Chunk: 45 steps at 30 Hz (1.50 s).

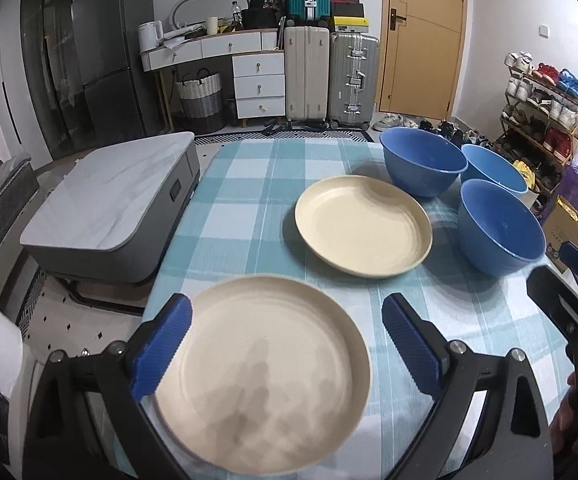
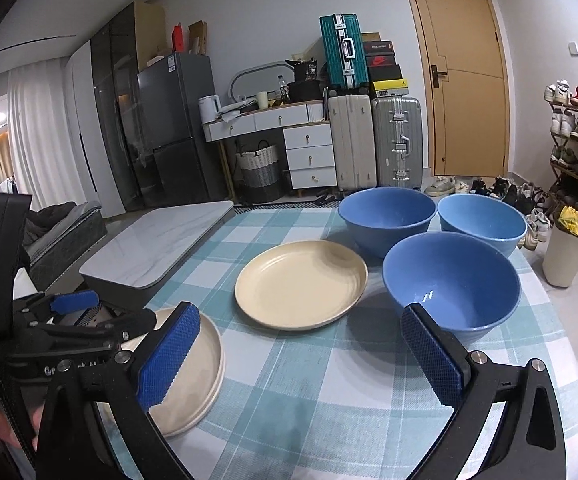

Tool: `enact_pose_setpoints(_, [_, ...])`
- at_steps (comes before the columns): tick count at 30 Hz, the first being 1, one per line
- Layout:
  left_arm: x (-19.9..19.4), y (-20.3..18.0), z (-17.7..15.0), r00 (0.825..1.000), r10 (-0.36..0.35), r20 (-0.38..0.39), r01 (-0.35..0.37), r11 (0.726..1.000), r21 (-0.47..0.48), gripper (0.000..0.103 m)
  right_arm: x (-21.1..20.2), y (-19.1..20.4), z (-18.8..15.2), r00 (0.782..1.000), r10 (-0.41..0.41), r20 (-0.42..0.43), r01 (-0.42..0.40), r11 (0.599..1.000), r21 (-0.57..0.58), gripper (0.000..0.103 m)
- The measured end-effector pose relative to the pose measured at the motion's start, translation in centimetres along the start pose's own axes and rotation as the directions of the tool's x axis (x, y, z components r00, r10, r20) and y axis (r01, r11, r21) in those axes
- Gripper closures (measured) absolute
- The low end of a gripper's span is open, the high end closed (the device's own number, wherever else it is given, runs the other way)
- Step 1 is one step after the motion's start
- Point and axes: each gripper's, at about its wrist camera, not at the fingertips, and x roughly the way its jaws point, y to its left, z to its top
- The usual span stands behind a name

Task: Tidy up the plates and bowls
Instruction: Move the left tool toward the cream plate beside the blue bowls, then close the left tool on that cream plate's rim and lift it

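Looking like a lived-in home, prob. a small apt living/entry area. Suitcases (image 2: 373, 140) standing stacked at upper centre by a wooden door (image 2: 465, 76), shoe rack (image 1: 541, 108) filling the right edge, fridge (image 2: 181, 128) sitting centre-left, checked tablecloth (image 2: 309, 380) covering the foreground.

A: Where's the open room on the counter (image 2: 289, 400)?

B: Mostly the checked cloth up front, between the plate stack (image 2: 193, 380) on the left and the near bowl (image 2: 449, 280) on the right.

A: And farther back?

B: Crowded. A lone plate (image 2: 301, 282) sits mid-counter, and two bowls (image 2: 387, 216) (image 2: 481, 220) close off the far right corner. The far left strip is bare.
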Motion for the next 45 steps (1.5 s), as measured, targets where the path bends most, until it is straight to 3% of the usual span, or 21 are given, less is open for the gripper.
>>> enact_pose_setpoints(3, [1.2, 0.4, 1.6, 0.999, -0.028, -0.023, 0.028, 1.0, -0.004, 0.006, 0.6, 0.0, 0.8, 1.0, 0.005, 0.006, -0.005, 1.0, -0.005, 0.001])
enact_pose_setpoints(8, [3.5, 1.4, 4.2, 0.998, -0.011, -0.057, 0.011, 1.0, -0.011, 0.006, 2.9, 0.2, 2.4, 0.998, 0.057, -0.01, -0.057, 0.997, 0.051, 0.001])
enact_pose_setpoints(14, [7.0, 1.6, 6.9, 0.995, 0.001, -0.099, 0.004, 0.999, 0.051, 0.006, 6.1, 0.2, 4.0, 0.994, 0.096, -0.044, -0.091, 0.991, 0.102, 0.001])
enact_pose_setpoints(22, [13.4, 1.4, 9.1, 0.972, -0.044, -0.23, 0.066, 0.994, 0.088, 0.006, 11.3, -1.0, 2.2, 0.985, 0.082, -0.153, -0.042, 0.969, 0.244, 0.001])
enact_pose_setpoints(29, [17.8, 0.4, 11.2, 0.947, -0.037, -0.319, 0.091, 0.984, 0.156, 0.007, 13.2, -0.8, 0.6, 0.988, 0.042, -0.15, -0.001, 0.964, 0.264, 0.001])
enact_pose_setpoints(39, [23.0, -1.1, 11.7, 0.909, -0.065, -0.413, 0.155, 0.97, 0.188, 0.007, 15.2, -1.4, -1.9, 0.965, 0.073, -0.252, 0.01, 0.95, 0.313, 0.001])
enact_pose_setpoints(42, [24.2, -1.0, 11.8, 0.898, -0.085, -0.431, 0.17, 0.972, 0.163, 0.008, 16.2, -1.9, -2.2, 0.958, 0.039, -0.283, 0.054, 0.948, 0.313, 0.001])
enact_pose_setpoints(45, [25.0, -0.8, 11.8, 0.887, -0.106, -0.45, 0.185, 0.974, 0.135, 0.019, 17.0, -1.6, -2.0, 0.957, 0.005, -0.291, 0.078, 0.959, 0.273, 0.001])
